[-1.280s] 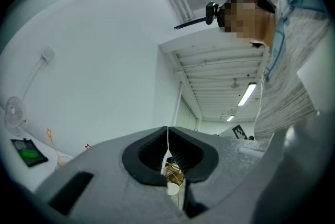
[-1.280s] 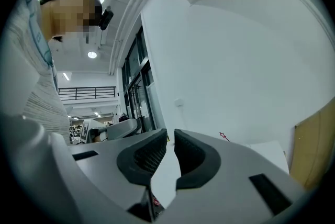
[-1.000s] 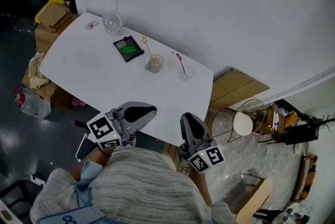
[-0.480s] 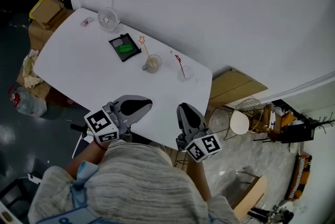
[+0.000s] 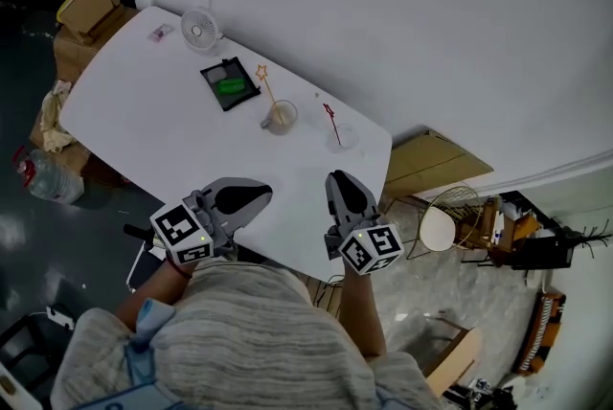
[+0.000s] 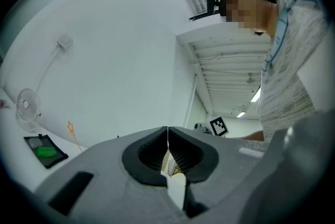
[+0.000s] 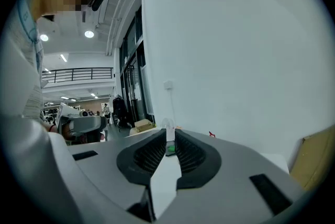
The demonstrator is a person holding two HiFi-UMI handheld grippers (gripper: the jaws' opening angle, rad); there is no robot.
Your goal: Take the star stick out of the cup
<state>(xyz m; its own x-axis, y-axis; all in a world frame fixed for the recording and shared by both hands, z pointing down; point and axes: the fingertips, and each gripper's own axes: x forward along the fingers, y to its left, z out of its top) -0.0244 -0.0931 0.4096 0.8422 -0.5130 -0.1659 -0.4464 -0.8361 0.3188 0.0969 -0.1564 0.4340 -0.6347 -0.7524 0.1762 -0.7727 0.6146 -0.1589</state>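
- The task is at the approach stage: the star stick [image 5: 269, 93] is not yet touched. It stands in the cup [image 5: 281, 119] at the upper middle of the head view and leans toward the upper left. Its star rises above the rim, just beside the black tray [image 5: 218, 73].
- The left gripper [image 5: 257, 194] sits at the lower left of centre, over the near edge of the worktop [image 5: 153, 116]. Its jaws are pressed together with nothing between them.
- The right gripper [image 5: 340, 180] is at the lower centre, also at the near edge. Its jaws are closed as well and hold nothing. Both grippers are well apart from the cup.
- Just to the right of the cup stands a clear cup [image 5: 342, 138] with a red stick [image 5: 331, 119] in it. A small fan [image 5: 199, 29] stands at the upper left, beyond the tray. These look like bystanders to the task.
- The next move likely calls for one gripper to spread its jaws and cross the worktop toward the upper middle. It should then close on the thin shaft below the star.
- The lift should probably follow the stick's lean, so the stick clears the rim without dragging the cup.
- The cup looks light and may tip or slide, so the other gripper could steady it at the side.
- The shaft is thin, so the jaws need to line up squarely on it and keep clear of the red stick nearby.
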